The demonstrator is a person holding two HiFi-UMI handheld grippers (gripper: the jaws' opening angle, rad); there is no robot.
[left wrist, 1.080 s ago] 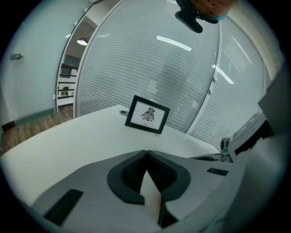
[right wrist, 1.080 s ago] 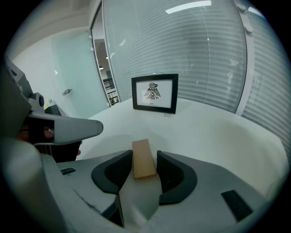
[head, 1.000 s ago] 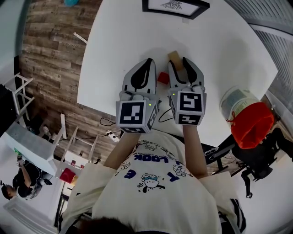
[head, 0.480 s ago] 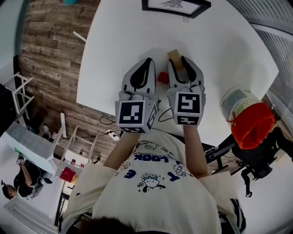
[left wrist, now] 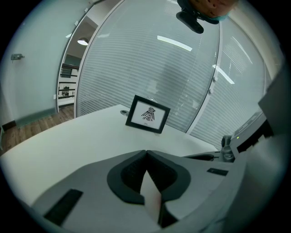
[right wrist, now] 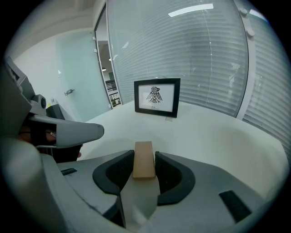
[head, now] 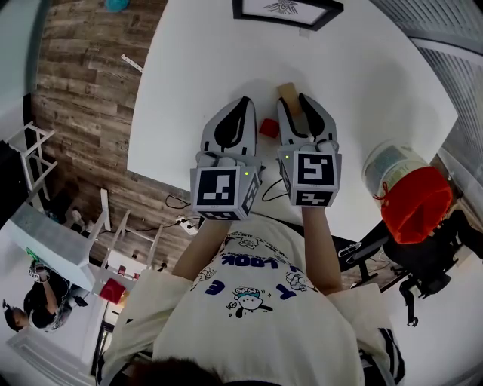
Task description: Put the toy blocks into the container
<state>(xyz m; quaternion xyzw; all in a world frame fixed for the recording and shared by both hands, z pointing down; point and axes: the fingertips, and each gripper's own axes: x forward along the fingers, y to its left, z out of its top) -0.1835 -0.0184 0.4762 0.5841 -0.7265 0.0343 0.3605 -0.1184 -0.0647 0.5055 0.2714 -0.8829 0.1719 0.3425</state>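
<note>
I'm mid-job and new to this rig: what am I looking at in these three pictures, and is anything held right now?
There is no robot arm here: a person holds a two-jaw gripper in each hand. The head view looks down from the person's head. Each gripper view looks along that gripper's own jaws. On the white table lie a red block, between the grippers, and a tan block. A framed picture stands at the far edge. A container with a red inside sits beside the table's right edge. The left gripper is shut and empty. The right gripper has just been closing its jaws, and its pads now clasp the tan block.
</note>
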